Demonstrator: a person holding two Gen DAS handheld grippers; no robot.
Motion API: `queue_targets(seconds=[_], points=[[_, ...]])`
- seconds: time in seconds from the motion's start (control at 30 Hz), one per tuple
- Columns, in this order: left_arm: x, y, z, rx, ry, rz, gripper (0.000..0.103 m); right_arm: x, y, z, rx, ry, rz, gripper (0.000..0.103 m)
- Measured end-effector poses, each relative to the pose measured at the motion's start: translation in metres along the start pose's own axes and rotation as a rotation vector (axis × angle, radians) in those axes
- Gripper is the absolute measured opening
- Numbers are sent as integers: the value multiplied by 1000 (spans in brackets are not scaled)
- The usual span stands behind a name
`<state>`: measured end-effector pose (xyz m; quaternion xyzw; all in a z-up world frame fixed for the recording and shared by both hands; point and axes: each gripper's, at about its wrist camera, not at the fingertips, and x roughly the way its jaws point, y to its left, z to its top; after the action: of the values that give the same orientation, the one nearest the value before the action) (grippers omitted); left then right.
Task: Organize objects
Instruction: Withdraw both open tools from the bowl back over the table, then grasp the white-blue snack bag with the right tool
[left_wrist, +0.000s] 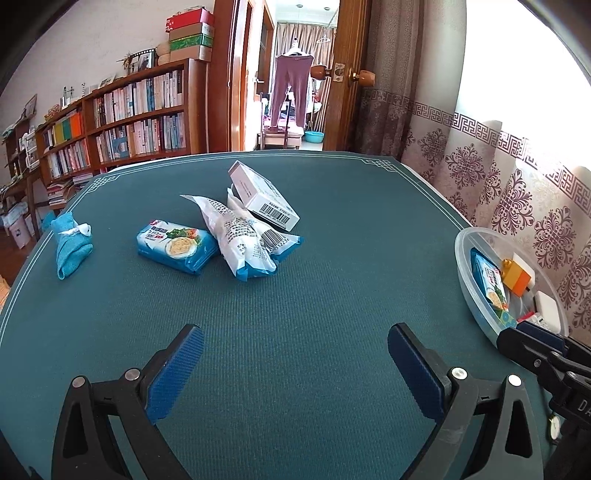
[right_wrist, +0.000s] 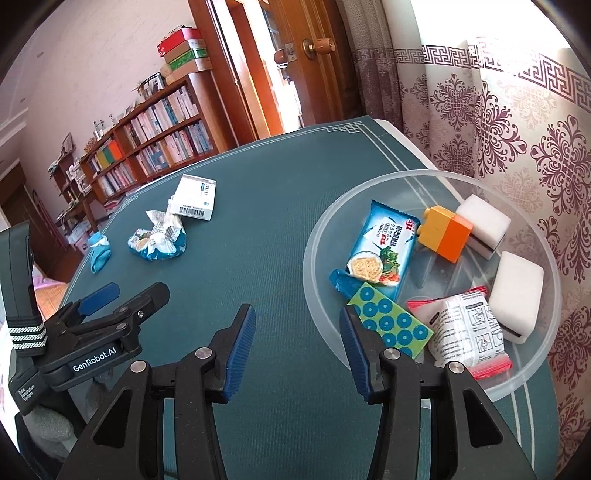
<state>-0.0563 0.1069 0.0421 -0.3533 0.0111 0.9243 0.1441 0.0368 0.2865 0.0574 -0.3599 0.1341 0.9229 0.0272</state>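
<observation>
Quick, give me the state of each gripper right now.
Left gripper: open, nothing between its jaws.
Right gripper: open, holding nothing, at the rim of the clear bowl.

- Clear round bowl (right_wrist: 424, 177) sits just right of our right jaws; inside lie a blue cracker packet (right_wrist: 384, 243), a dotted green card (right_wrist: 391, 321), an orange-yellow block (right_wrist: 445, 234), two white sponges (right_wrist: 517, 295) and a red-edged sachet (right_wrist: 463, 334).
- Well ahead of our left jaws: a second cracker packet (left_wrist: 175, 246), a crumpled wrapper (left_wrist: 240, 236), a white barcoded box (left_wrist: 264, 197), tilted, and a blue cloth bundle (left_wrist: 72, 245) to the left.
</observation>
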Motion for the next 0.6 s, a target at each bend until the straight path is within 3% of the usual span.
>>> queue_targets(seconds=[0.07,0.6], points=[[0,5,0,-6,0,10,102,1,4,1,-6,-3,2,59],[0,78,-3,-138,22,123,102,33,59,25,-95,29,96,60]])
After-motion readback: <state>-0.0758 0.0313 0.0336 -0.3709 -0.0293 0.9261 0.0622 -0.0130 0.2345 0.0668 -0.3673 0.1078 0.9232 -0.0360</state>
